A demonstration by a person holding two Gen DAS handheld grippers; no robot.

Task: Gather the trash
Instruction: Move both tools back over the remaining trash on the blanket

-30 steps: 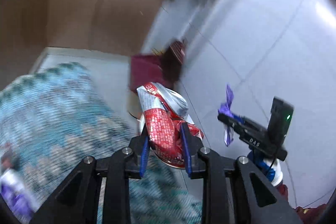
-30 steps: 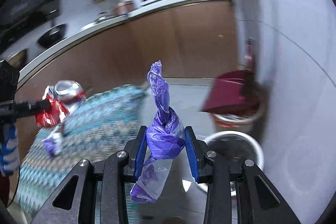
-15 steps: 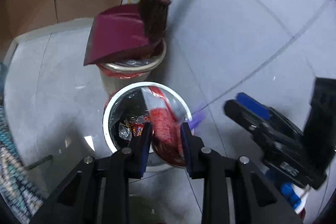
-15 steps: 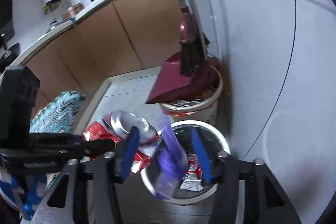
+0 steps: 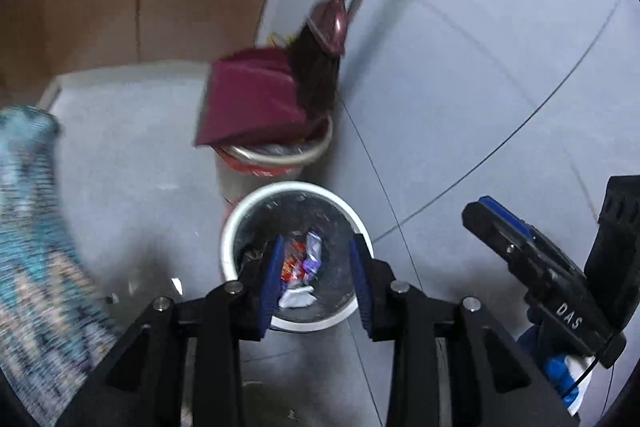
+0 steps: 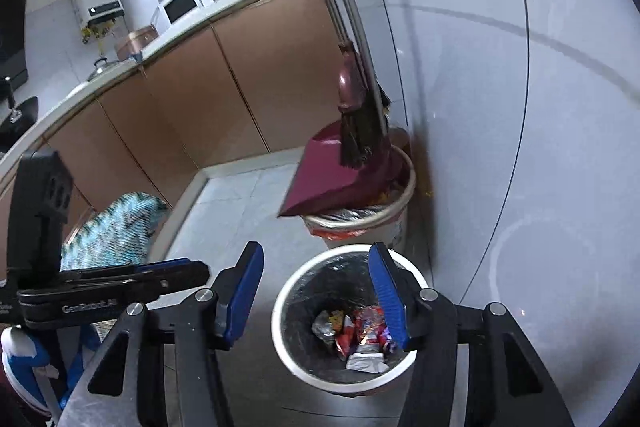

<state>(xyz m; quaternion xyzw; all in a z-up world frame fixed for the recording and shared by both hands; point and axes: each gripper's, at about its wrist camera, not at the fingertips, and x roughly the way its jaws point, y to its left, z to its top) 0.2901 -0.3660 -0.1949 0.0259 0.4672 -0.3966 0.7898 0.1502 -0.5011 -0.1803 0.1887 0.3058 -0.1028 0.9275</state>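
Left gripper (image 5: 316, 279): fingers apart and opening, nothing between the blue pads; it hangs over the white bin (image 5: 230, 227).
Right gripper (image 6: 316, 297): fingers wide apart and empty, above the same bin's near rim; in the left view only its side shows, at the right edge, partly cut off.
Trash (image 6: 356, 331): crumpled wrappers, red, silver, white and a purple scrap, lie at the bottom of the white bin (which piece is which is hard to tell; the right finger covers part of the pile).
Bin liner (image 6: 304, 307): dark and shiny, contents near the walls lost in shadow.
Second bin (image 6: 400, 203): just behind the first, against the wall; a maroon dustpan (image 6: 332, 183) rests across its mouth and hides most of it.
Broom (image 6: 356, 131): bristles over the dustpan, handle cut off at the top.
Patterned cloth (image 5: 28, 247): blurred, at the left edge, only partly in view.
Cabinets (image 6: 224, 95): brown doors behind; items on top too small to name.
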